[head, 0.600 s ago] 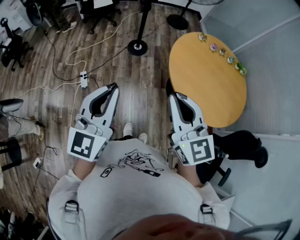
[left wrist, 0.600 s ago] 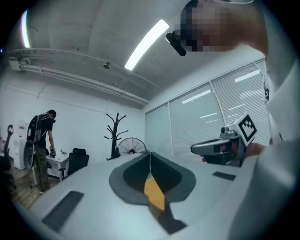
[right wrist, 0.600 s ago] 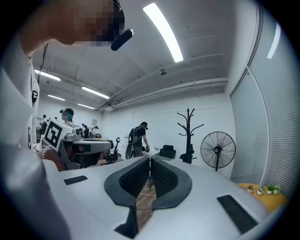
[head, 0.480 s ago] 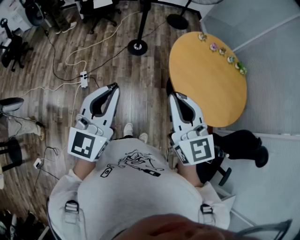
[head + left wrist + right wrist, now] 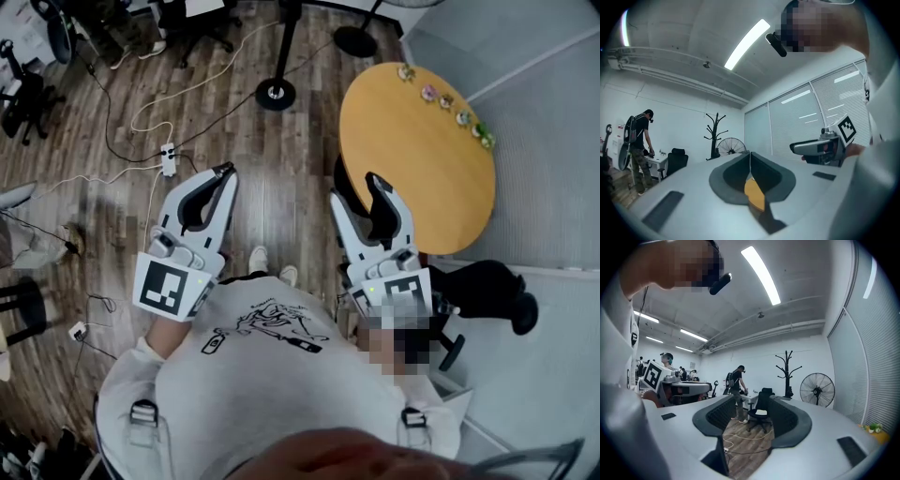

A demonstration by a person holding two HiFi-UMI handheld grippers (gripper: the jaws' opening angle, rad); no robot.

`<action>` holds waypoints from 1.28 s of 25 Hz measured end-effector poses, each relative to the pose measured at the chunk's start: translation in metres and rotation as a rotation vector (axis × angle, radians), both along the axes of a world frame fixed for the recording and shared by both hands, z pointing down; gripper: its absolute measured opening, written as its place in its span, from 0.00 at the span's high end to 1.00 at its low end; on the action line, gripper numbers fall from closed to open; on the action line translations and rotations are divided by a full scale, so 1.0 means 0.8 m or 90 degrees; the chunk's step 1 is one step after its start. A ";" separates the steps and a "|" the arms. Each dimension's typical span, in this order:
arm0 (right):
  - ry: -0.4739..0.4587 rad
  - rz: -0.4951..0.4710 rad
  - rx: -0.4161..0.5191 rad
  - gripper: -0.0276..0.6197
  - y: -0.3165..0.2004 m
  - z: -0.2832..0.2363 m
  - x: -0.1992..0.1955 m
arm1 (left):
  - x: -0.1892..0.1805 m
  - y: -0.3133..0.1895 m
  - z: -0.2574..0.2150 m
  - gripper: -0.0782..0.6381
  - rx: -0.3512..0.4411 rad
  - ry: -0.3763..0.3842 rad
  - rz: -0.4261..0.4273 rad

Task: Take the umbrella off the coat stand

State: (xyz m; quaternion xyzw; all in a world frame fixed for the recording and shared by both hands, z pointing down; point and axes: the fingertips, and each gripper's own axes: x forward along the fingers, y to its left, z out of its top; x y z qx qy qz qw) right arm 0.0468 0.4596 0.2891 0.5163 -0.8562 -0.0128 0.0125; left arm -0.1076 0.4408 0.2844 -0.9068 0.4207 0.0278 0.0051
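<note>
- The left gripper [image 5: 226, 173] is level in front of my operator's chest. In its own view the two jaws are pressed together along a single seam, with nothing caught between them.
- The right gripper [image 5: 354, 190] is level beside it, over the near edge of the round wooden table [image 5: 417, 150]. Its jaws are spread, and through the gap I see only wood floor, a cable and a black office chair [image 5: 759, 414] farther off.
- The coat stand [image 5: 787, 370] is a black, branching pole against the far white wall. It stands just beside a floor fan [image 5: 817, 390] and well apart from both grippers.
- I cannot make out the umbrella. A dark shape sits low on the stand's pole, but it is too small to identify.
- A person with a backpack [image 5: 737, 383] stands at a desk to the left of the stand in the right gripper view.
- A white power strip [image 5: 168, 157] and loose cables lie on the floor ahead of the left gripper.
- Small figurines [image 5: 443, 103] line the table's far edge.
</note>
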 end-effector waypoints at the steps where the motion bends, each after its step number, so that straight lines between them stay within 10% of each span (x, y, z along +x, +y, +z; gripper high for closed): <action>1: 0.001 -0.002 -0.002 0.56 -0.003 0.002 -0.001 | -0.002 -0.002 0.001 0.87 0.000 0.005 0.002; 32: 0.008 -0.006 -0.030 0.52 -0.075 0.022 -0.039 | -0.044 -0.062 0.016 0.87 -0.003 0.009 0.002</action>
